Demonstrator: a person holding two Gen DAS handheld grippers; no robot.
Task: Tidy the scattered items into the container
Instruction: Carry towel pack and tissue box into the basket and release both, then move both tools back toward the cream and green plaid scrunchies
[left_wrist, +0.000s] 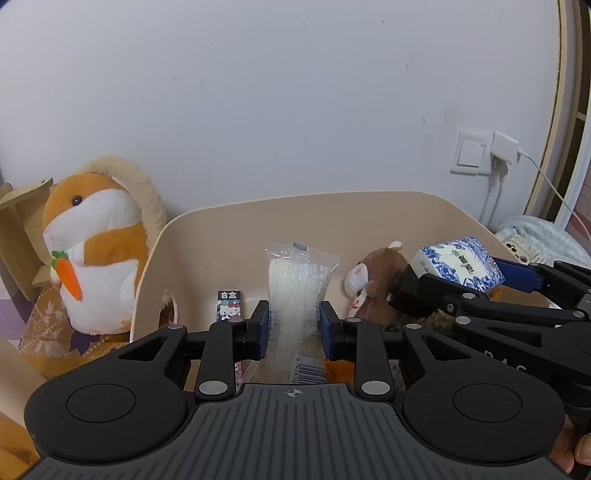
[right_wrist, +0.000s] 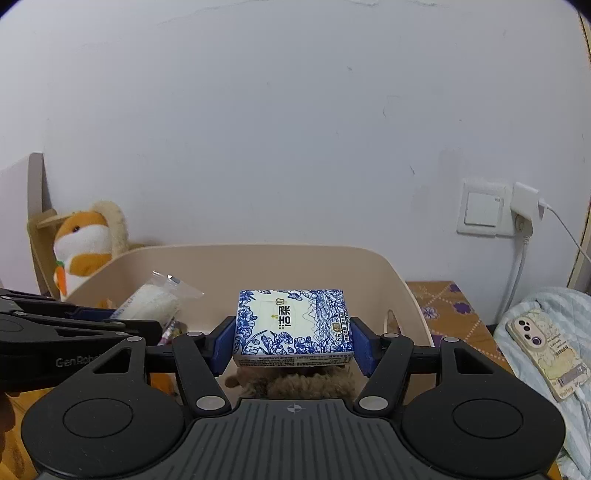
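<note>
My left gripper (left_wrist: 293, 328) is shut on a clear snack packet (left_wrist: 297, 291) and holds it over the beige bin (left_wrist: 295, 206). My right gripper (right_wrist: 293, 341) is shut on a blue-and-white tissue pack (right_wrist: 293, 323), also above the bin (right_wrist: 258, 258). The tissue pack also shows in the left wrist view (left_wrist: 458, 264), and the snack packet shows in the right wrist view (right_wrist: 155, 301). Inside the bin lie a small brown plush toy (left_wrist: 380, 284) and a small Hello Kitty box (left_wrist: 229, 304). Brown fur (right_wrist: 295, 384) shows under the tissue pack.
An orange-and-white hamster plush with a carrot (left_wrist: 94, 243) stands left of the bin on a patterned cloth (left_wrist: 48, 325). A phone (right_wrist: 545, 350) lies on light bedding at the right. A wall switch and charger (right_wrist: 498, 210) are behind. A wooden stand (left_wrist: 18, 221) is far left.
</note>
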